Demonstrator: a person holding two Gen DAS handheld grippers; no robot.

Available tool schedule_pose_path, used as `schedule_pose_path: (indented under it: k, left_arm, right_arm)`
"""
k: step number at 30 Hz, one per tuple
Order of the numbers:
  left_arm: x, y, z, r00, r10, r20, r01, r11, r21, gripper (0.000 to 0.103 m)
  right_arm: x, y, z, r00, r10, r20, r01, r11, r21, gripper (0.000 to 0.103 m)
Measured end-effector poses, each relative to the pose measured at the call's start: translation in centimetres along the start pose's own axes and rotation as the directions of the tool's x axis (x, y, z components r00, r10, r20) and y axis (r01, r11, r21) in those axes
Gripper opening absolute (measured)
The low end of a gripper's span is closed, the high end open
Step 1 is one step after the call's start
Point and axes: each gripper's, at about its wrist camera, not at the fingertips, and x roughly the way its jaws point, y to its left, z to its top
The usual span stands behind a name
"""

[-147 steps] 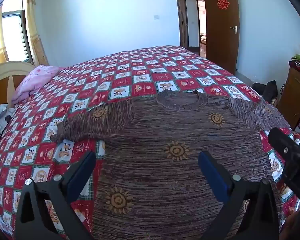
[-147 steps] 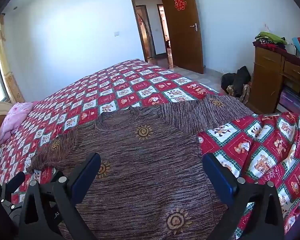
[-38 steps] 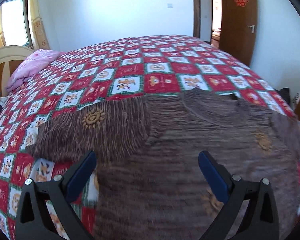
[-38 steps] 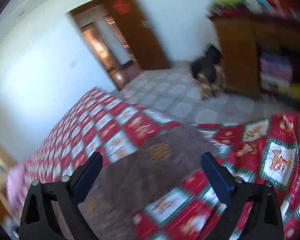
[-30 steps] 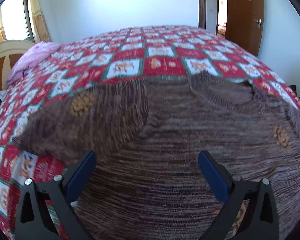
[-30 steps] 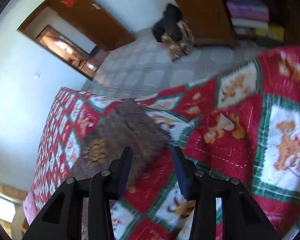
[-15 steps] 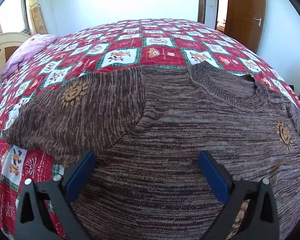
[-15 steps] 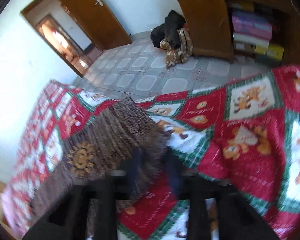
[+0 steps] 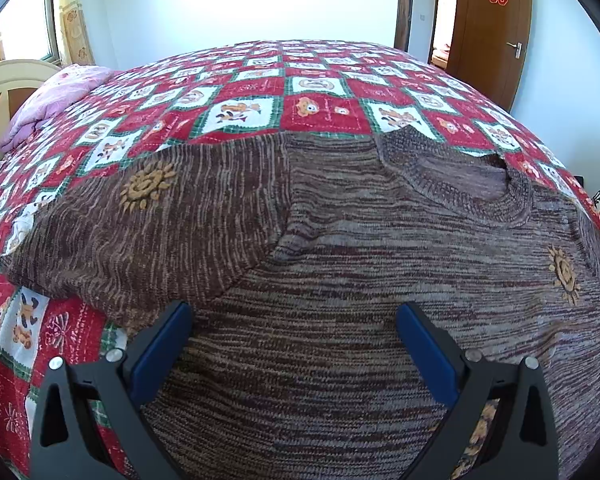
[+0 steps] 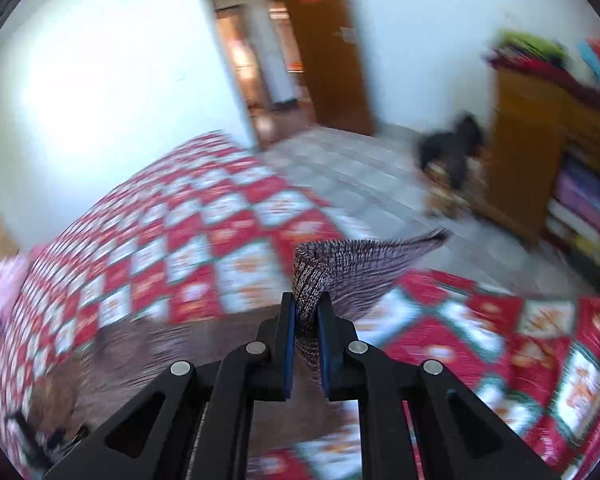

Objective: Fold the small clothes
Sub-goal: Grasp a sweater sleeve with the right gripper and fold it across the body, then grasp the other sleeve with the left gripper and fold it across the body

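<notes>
A brown knitted sweater [image 9: 340, 272] with yellow sun motifs lies spread flat on the red patchwork bedspread [image 9: 260, 100], its collar at the upper right and one sleeve stretched out to the left. My left gripper [image 9: 292, 320] hovers open just above the sweater's chest, nothing between its blue pads. In the blurred right wrist view, my right gripper [image 10: 305, 312] is shut on the cuff of the other sleeve [image 10: 340, 268], which is lifted off the bedspread [image 10: 220, 240] and trails back to the right.
A pink pillow [image 9: 56, 96] and a cream headboard [image 9: 8, 80] sit at the left end of the bed. A brown door [image 9: 488, 32] stands open behind. A wooden cabinet [image 10: 540, 152] and a dark bag [image 10: 456, 148] stand on the tiled floor to the right.
My right gripper shut on the sleeve cuff, then lifted it off the bed and rolled upright. My left gripper stayed where it was, open over the sweater.
</notes>
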Motion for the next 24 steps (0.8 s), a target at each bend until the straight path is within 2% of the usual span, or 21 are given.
schedule_pose_path:
  k: [2, 4, 8, 10, 12, 13, 14, 16, 17, 18, 21, 24]
  left_arm:
    - [0.0, 0.0, 0.0, 1.000, -0.003, 0.002, 0.003, 1.000, -0.003, 0.103]
    - [0.0, 0.1, 0.0, 1.000, -0.006, 0.003, 0.006, 1.000, -0.005, 0.103]
    - [0.0, 0.2, 0.0, 1.000, -0.014, 0.005, 0.014, 1.000, -0.011, 0.103]
    - [0.0, 0.2, -0.1, 1.000, -0.019, 0.007, 0.019, 1.000, -0.014, 0.103]
    - [0.0, 0.3, -0.1, 1.000, -0.023, 0.007, 0.023, 1.000, -0.017, 0.103]
    - [0.0, 0.3, -0.1, 1.000, -0.024, 0.008, 0.024, 1.000, -0.018, 0.103]
    - [0.0, 0.3, -0.1, 1.000, -0.025, 0.008, 0.025, 1.000, -0.019, 0.103]
    - [0.0, 0.3, 0.0, 1.000, -0.025, 0.008, 0.025, 0.999, -0.019, 0.103]
    - [0.0, 0.3, 0.0, 1.000, -0.025, 0.008, 0.026, 0.999, -0.019, 0.103]
    - [0.0, 0.3, 0.0, 1.000, -0.025, 0.008, 0.026, 0.999, -0.019, 0.103]
    - [0.0, 0.3, 0.0, 1.000, -0.024, 0.008, 0.024, 1.000, -0.019, 0.103]
    - [0.0, 0.2, 0.0, 1.000, -0.021, 0.007, 0.021, 1.000, -0.017, 0.103]
  right_arm:
    - [0.0, 4.3, -0.8, 0.997, 0.078, -0.021, -0.079, 0.995, -0.065, 0.010]
    - [0.9, 8.8, -2.3, 0.984, 0.167, -0.067, -0.174, 0.978, -0.118, 0.010]
    - [4.2, 16.4, -7.7, 0.940, 0.282, -0.193, -0.315, 0.934, -0.168, 0.010]
    - [6.2, 18.1, -10.3, 0.918, 0.314, -0.242, -0.353, 0.925, -0.139, 0.011]
    - [7.6, 18.3, -12.3, 0.898, 0.344, -0.275, -0.384, 0.918, -0.104, 0.018]
    - [8.5, 18.3, -13.1, 0.882, 0.360, -0.304, -0.400, 0.913, -0.082, 0.022]
    - [9.1, 18.2, -13.9, 0.860, 0.377, -0.345, -0.419, 0.907, -0.053, 0.032]
    - [9.2, 17.5, -15.0, 0.816, 0.430, -0.385, -0.461, 0.887, 0.015, 0.034]
    - [8.8, 17.0, -15.0, 0.808, 0.453, -0.376, -0.479, 0.877, 0.028, 0.034]
    - [8.2, 16.6, -14.7, 0.812, 0.458, -0.361, -0.483, 0.875, 0.023, 0.034]
    - [6.3, 15.2, -12.5, 0.864, 0.425, -0.269, -0.445, 0.895, -0.017, 0.034]
    - [6.6, 15.2, -10.7, 0.903, 0.350, -0.250, -0.377, 0.924, -0.067, 0.033]
